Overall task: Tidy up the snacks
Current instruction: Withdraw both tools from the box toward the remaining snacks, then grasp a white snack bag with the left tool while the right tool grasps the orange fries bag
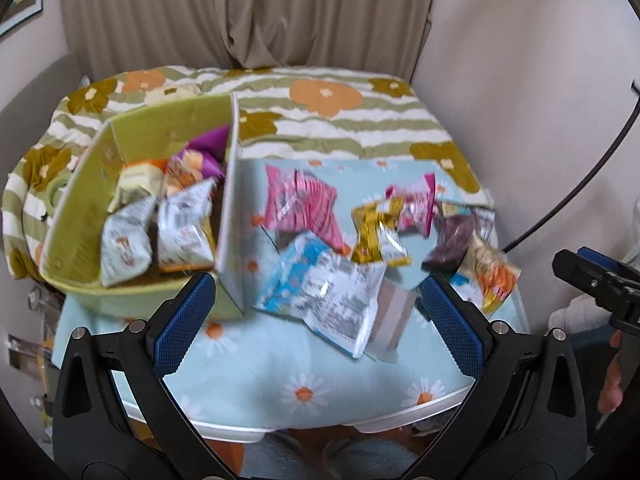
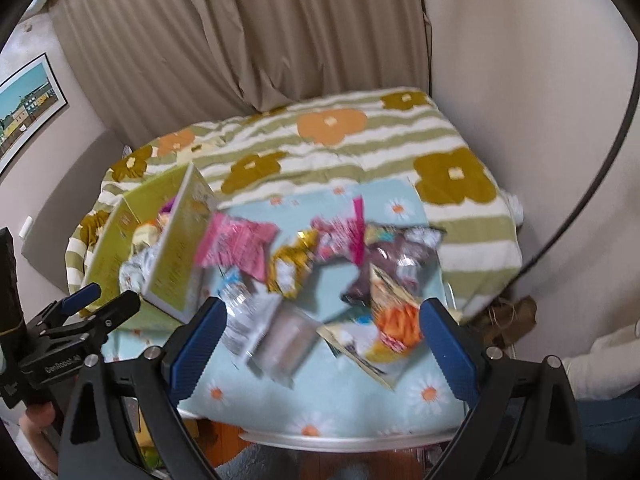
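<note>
Ideally, both spread, empty claws, left (image 1: 316, 312) and right (image 2: 320, 340), pinch a loose packet (image 1: 320, 300) by its edge for the green box (image 1: 92, 200).

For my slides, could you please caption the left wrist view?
Open left claw hovers above loose snack packets beside a part-filled green box.

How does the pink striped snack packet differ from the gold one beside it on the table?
The pink striped packet is the larger and lies nearer the green box; the gold packet is smaller and sits to its right, against another pink packet. The pink striped packet looks matte, the gold packet shiny. Both lie loose on the daisy tablecloth, outside the box.
</note>
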Demonstrator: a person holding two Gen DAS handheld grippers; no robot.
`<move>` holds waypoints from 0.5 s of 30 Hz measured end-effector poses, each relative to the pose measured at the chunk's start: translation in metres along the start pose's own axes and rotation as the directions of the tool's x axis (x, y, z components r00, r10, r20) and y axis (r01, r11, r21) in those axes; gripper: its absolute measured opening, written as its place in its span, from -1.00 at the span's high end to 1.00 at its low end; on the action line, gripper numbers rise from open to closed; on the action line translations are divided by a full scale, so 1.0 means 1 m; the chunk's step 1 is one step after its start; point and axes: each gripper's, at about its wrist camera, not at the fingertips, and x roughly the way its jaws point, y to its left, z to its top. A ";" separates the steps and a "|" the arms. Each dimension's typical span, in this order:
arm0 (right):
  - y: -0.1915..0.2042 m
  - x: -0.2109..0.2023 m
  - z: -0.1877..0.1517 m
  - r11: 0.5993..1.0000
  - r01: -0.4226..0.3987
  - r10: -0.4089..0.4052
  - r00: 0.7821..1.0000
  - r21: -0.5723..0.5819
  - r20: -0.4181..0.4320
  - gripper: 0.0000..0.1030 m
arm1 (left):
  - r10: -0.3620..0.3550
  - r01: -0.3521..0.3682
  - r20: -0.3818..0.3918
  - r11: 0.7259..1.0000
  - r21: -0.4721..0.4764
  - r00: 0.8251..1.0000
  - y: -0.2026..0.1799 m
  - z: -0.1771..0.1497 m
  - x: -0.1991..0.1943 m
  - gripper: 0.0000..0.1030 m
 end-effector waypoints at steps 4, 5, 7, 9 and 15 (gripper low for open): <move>-0.024 0.018 -0.015 1.000 0.001 0.000 0.998 0.020 -0.056 -0.86 | 0.045 -0.044 -0.034 0.999 0.015 0.998 -0.013 -0.017 0.023 -0.99; -0.029 0.022 -0.021 1.000 0.000 0.002 0.998 0.028 -0.069 -0.86 | 0.058 -0.057 -0.041 0.998 0.024 0.997 -0.016 -0.021 0.031 -0.99; -0.038 0.031 -0.026 0.999 -0.004 0.008 0.996 0.043 -0.092 -0.86 | 0.082 -0.080 -0.053 0.996 0.045 0.995 -0.019 -0.028 0.044 -0.99; -0.048 0.044 -0.032 0.998 -0.007 0.014 0.993 0.063 -0.120 -0.86 | 0.106 -0.101 -0.068 0.992 0.074 0.992 -0.024 -0.034 0.061 -0.99; -0.069 0.077 -0.048 0.992 -0.022 0.045 0.982 0.125 -0.183 -0.86 | 0.172 -0.152 -0.098 0.971 0.187 0.980 -0.040 -0.049 0.097 -0.99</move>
